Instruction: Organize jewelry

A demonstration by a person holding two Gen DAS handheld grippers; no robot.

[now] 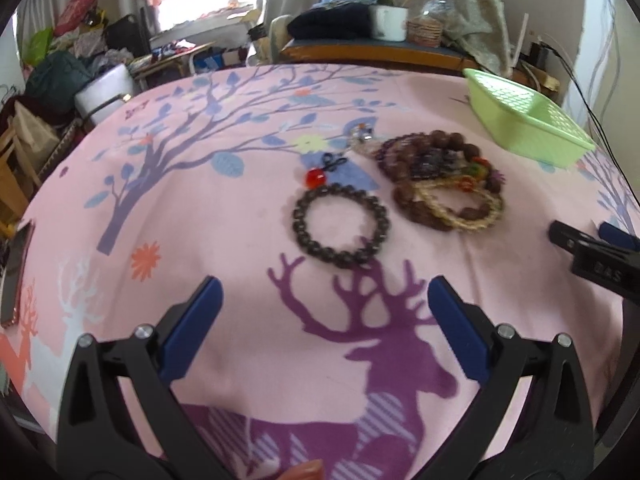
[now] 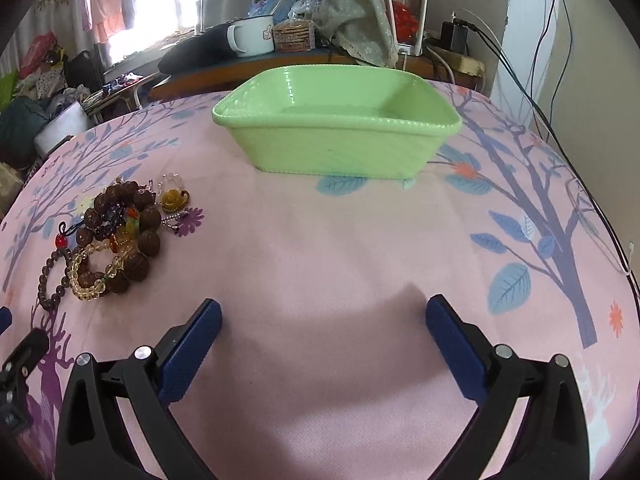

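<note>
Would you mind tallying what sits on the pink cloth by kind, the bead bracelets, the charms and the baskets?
Bead bracelets: at least 4: dark loop, big brown beads, clear yellow beads, purple strand; the pile overlaps.
Charms: 2: yellow charm, red bead charm.
Baskets: 1, green basket.
Total: at least 7.

Only readable text: embossed letters, roughly "DAS", on the right gripper body in left wrist view. Mug print illegible.

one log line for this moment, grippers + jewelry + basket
left gripper: open, empty | right gripper: open, empty | dark bead bracelet: on cloth, apart from bracelet pile | green basket: looks empty
</note>
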